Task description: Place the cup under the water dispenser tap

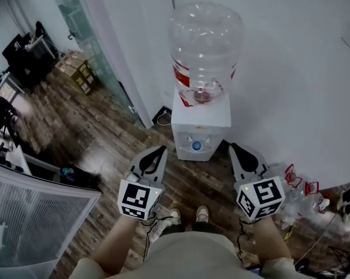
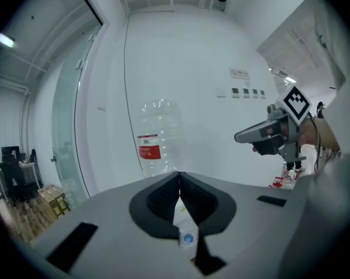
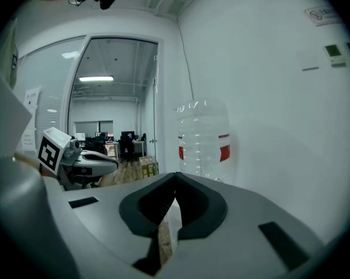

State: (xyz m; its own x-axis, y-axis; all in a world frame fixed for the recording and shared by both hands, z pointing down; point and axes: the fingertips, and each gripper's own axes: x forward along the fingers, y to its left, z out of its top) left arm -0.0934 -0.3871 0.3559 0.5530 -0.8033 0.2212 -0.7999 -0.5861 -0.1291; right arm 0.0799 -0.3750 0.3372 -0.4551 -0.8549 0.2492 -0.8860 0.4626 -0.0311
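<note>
Both forearms are stretched forward at about the same height, one on each side of the water dispenser (image 1: 201,120), with the grippers pointing ahead and dipped slightly down. The left gripper (image 1: 162,149) has its jaws clenched tip to tip with nothing between them. Same for the right gripper (image 1: 233,147): closed and empty. Each has a black-and-white marker cube at the back near the hand, and the bodies are smooth grey plastic with black pads that curve into a teardrop-shaped gap behind the tips.

The dispenser is a small boxy white unit sitting straight on the dark wood plank floor (image 1: 105,135), backed up against a plain white wall (image 1: 291,68). On top is a big clear ribbed plastic bottle (image 1: 205,39), upside down, with a red label (image 1: 183,77) round it. It looks pretty much empty, you can see right through it.

As for the cup, there's a little round blue thing (image 1: 196,145) with a pale rim at the middle of the dispenser's front, below the top edge. It also peeks through the gap in the left gripper view. It's too small for me to tell whether that's the cup or part of the machine. Neither gripper touches it.
</note>
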